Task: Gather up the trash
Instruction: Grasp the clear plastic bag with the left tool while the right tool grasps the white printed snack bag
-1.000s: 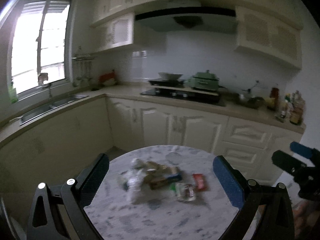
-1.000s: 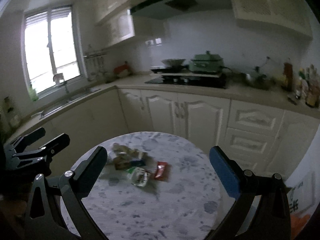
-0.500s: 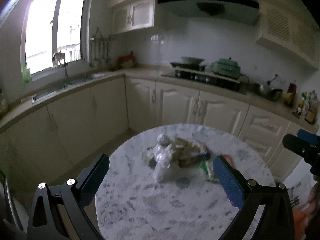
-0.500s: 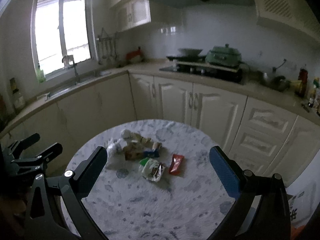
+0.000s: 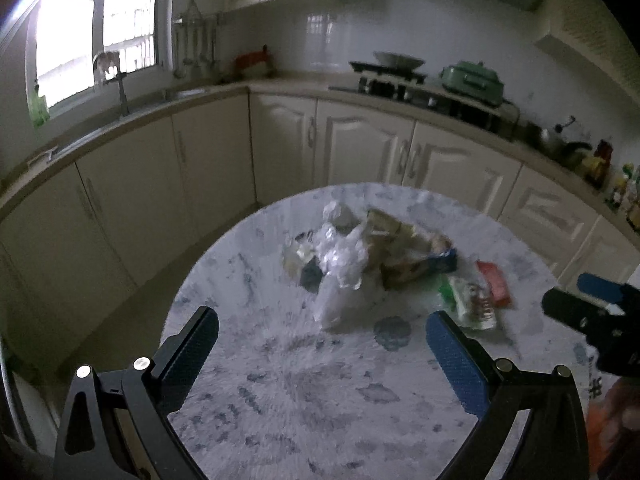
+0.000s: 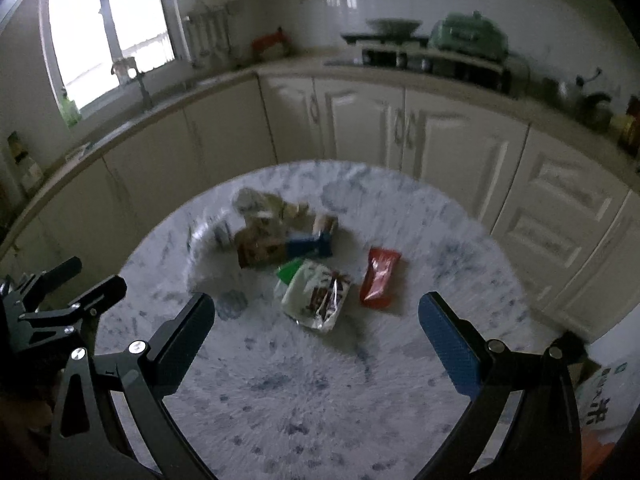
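1. i hold my left gripper (image 5: 320, 344) above the near part of the round table (image 5: 280, 392), its two blue-padded fingers spread wide with nothing between them. that width is there so i can take in something bulky.
2. my right gripper (image 6: 316, 326) is the same: fingers wide apart, empty, over the table with the trash straight ahead of it. in the left view it shows off to that tool's right side, level with the wrappers.
3. the trash sits in one loose heap toward the far middle of the table, ahead of both tools and touched by neither.
4. straight ahead of the left tool is a crumpled clear plastic bag (image 5: 340, 268), which lies over other scraps; i judge it soft and likely to slip, so i would pinch low on a thick fold.
5. just ahead of the right tool, nearest to it, lies a white and green wrapper (image 6: 316, 296), with a red packet (image 6: 378, 278) beside it on the tool's right, apart from the heap. beyond them is a brown and blue packet (image 6: 280, 248).
6. i judge the task barely begun: nothing is picked up, and i see no bin for certain, only a printed white bag (image 6: 608, 396) low at the right tool's right edge.
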Demonstrator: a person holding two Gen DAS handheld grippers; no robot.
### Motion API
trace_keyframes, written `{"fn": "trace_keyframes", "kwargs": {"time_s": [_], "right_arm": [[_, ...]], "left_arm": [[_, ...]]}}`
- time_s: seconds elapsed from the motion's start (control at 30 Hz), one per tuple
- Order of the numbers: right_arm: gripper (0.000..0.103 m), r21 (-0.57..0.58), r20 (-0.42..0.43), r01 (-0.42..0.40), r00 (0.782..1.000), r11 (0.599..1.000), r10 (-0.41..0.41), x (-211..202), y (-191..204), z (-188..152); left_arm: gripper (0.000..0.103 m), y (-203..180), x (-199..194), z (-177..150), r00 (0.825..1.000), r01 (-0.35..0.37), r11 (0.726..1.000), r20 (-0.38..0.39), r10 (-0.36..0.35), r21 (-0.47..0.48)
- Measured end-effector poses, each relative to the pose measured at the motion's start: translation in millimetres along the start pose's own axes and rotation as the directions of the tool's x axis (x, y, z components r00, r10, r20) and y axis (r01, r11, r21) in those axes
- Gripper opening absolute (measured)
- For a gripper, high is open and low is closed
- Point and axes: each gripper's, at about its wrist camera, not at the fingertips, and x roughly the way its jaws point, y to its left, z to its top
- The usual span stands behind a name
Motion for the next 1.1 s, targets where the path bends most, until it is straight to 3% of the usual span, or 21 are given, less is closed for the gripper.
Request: {"fn": "trace_keyframes", "kwargs": {"time_s": [0.33, 0.47, 0.6, 0.7, 0.77, 0.83, 0.97, 1.1], "right_arm": [[0.099, 0.087, -0.125, -0.066, 0.989, 0.994, 0.077, 86.6, -4.4, -8.2], [0.096, 0.085, -0.131, -0.052, 0.989, 0.995, 0.063, 102.5, -1.4, -4.8], [0.087, 0.022, -0.140, 0.006, 0.990, 1.000, -0.003, 117.8, 5.7, -4.4], [0.081, -0.028, -0.120, 0.041, 0.992, 0.999, -0.044, 119.3, 9.9, -5.8], [0.080, -0.026, -0.112, 0.031, 0.993, 0.999, -0.034, 118.3, 7.7, -6.3], [0.079, -0.031, -0.110, 0.025, 0.994, 0.999, -0.029, 117.9, 6.7, -6.7], [0.076, -0.019, -0.107, -0.004, 0.994, 1.000, 0.002, 114.5, 2.5, -7.5], [0.074, -0.001, -0.107, -0.026, 0.994, 1.000, 0.026, 109.6, -0.1, -9.8]], "left_arm": [[0.102, -5.2, 87.7, 24.7, 0.997, -0.006, 1.000, -0.082, 0.007, 0.011], [0.102, -9.3, 121.3, 37.1, 0.996, -0.002, 1.000, -0.090, 0.003, 0.011], [0.100, -7.1, 157.9, 46.9, 0.994, -0.009, 1.000, -0.110, 0.007, -0.018], [0.085, -8.6, 177.9, 49.9, 0.991, 0.010, 0.999, -0.132, -0.014, -0.031], [0.066, -7.3, 191.1, 50.2, 0.986, 0.024, 0.999, -0.162, -0.032, -0.046], [0.059, -4.8, 199.3, 49.6, 0.985, 0.027, 0.998, -0.169, -0.038, -0.064], [0.026, 8.6, 205.6, 52.8, 0.987, 0.047, 0.992, -0.150, -0.064, -0.113], [0.018, 25.1, 207.6, 51.3, 0.985, 0.068, 0.988, -0.150, -0.089, -0.135]]}}
